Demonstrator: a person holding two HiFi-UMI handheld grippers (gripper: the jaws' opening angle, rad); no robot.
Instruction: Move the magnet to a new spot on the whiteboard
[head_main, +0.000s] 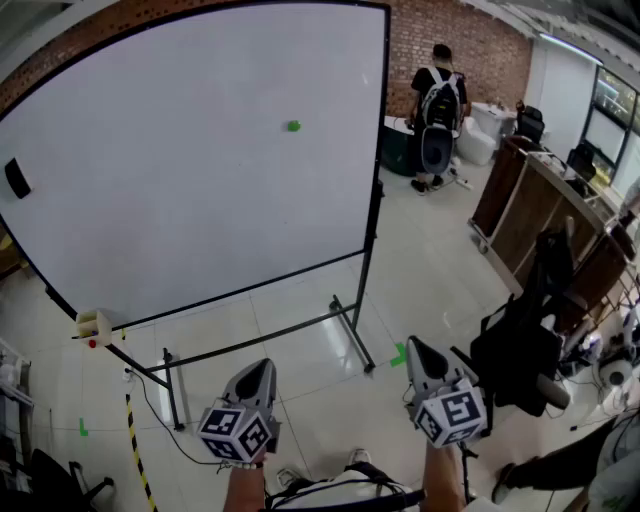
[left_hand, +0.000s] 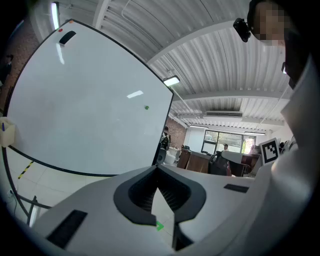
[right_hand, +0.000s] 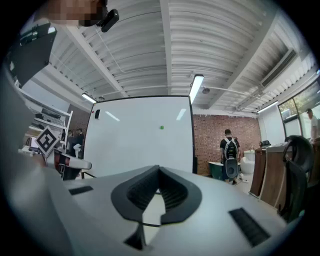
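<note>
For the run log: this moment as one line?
phase: before reach | magnet: on whiteboard, untouched | left gripper: shut, empty | right gripper: shut, empty

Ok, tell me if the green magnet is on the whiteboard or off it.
On. The green magnet sits flat on the whiteboard, toward its upper right, and shows there in all three views.

Board face: the whiteboard (head_main: 180, 160) offers wide white surface around the green magnet (head_main: 293, 126); a black eraser (head_main: 17, 178) sits at its left edge.
Approach: open tiled floor (head_main: 430, 270) lies between the board and the left gripper (head_main: 262, 367) and right gripper (head_main: 415, 347).
Low obstacles: stand legs (head_main: 352, 335); a small tray (head_main: 93, 325) at the lower left corner.
Right side: wooden counter (head_main: 530, 210); black chair (head_main: 525, 345) near the right gripper.
</note>
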